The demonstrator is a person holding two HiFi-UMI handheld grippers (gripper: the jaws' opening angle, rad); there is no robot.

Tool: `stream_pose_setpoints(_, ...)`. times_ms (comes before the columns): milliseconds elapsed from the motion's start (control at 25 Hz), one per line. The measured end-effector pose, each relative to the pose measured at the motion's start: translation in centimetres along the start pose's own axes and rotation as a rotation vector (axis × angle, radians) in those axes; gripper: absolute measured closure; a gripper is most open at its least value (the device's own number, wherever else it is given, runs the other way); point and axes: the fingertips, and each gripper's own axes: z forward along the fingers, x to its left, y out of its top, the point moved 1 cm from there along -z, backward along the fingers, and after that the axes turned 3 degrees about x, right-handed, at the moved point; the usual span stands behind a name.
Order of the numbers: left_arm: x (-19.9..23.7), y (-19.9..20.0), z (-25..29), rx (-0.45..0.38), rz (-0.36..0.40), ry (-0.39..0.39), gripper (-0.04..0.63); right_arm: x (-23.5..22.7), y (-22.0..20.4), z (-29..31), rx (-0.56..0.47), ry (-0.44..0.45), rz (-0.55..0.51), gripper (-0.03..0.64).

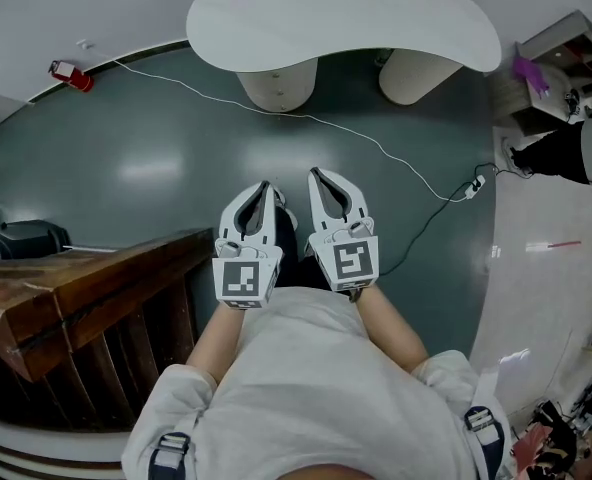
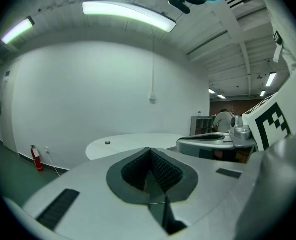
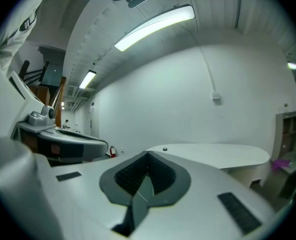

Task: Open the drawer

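I hold both grippers side by side in front of my body, above a dark green floor (image 1: 156, 158). The left gripper (image 1: 266, 184) is shut, its tips pressed together with nothing between them; its own view shows the ribbed pads meeting (image 2: 150, 150). The right gripper (image 1: 316, 172) is shut and empty too, as its own view shows (image 3: 148, 154). Each gripper appears in the other's view: the right gripper (image 2: 213, 143), the left gripper (image 3: 63, 140). A brown wooden piece of furniture (image 1: 86, 288) stands at my lower left. No drawer front can be made out.
A white curved table (image 1: 346, 13) on two round pedestals stands ahead. A white cable (image 1: 376, 148) runs across the floor to a plug at the right. A red fire extinguisher (image 1: 71, 73) stands by the far wall. Shelving (image 1: 566, 58) stands at the right.
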Motion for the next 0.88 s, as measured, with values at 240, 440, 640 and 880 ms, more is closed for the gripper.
stream_pose_setpoints(240, 2.7, -0.9, 6.5, 0.05, 0.018, -0.047, 0.591, -3.0, -0.2, 6.4, 0.027, -0.044, 0.019, 0.606)
stream_pose_setpoints(440, 6.1, -2.7, 11.9, 0.062, -0.022, -0.046, 0.591, -4.1, -1.2, 11.6, 0.049, -0.016, 0.018, 0.606)
stream_pose_setpoints(640, 8.6, -7.1, 17.9, 0.078, -0.046, -0.026, 0.591, -5.5, -6.0, 15.8, 0.057, 0.015, 0.061, 0.606)
stream_pose_setpoints(880, 11.9, -13.1, 24.2, 0.036, -0.198, 0.035, 0.591, -7.8, -12.7, 19.3, 0.065, 0.035, 0.167, 0.606)
